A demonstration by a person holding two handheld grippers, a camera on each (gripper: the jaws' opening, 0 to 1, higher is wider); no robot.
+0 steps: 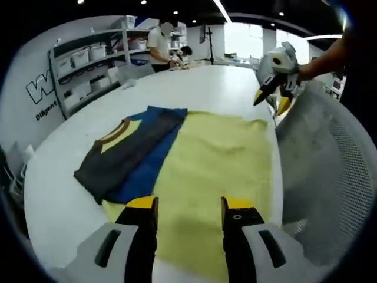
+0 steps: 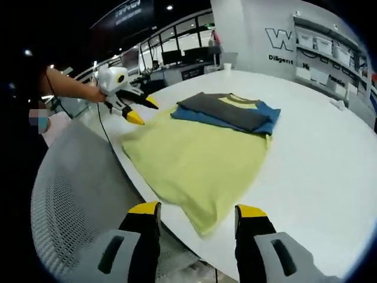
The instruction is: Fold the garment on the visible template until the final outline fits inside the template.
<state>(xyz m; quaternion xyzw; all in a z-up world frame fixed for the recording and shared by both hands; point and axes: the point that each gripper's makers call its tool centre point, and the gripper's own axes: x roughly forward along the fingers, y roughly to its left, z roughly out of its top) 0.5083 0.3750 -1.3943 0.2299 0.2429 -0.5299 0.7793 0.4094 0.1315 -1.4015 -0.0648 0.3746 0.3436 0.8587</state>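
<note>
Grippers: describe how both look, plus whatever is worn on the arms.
The left gripper and right gripper match: grey-white bodies with dark slots, black jaws, yellow tips. Seen from opposite, each has a white housing. A thin dark cable hangs under the left one. The forearms are bare, no sleeves in view.

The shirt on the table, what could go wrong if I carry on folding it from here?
1. The yellow shirt overhangs the white table edge near the mesh chair, so a pull toward you may drag it off.
2. The folded dark and blue sleeve part lies loose on top and could slide open when the body is lifted.
3. Both the left gripper and right gripper are open and empty, so a shallow pinch might miss a layer.
</note>
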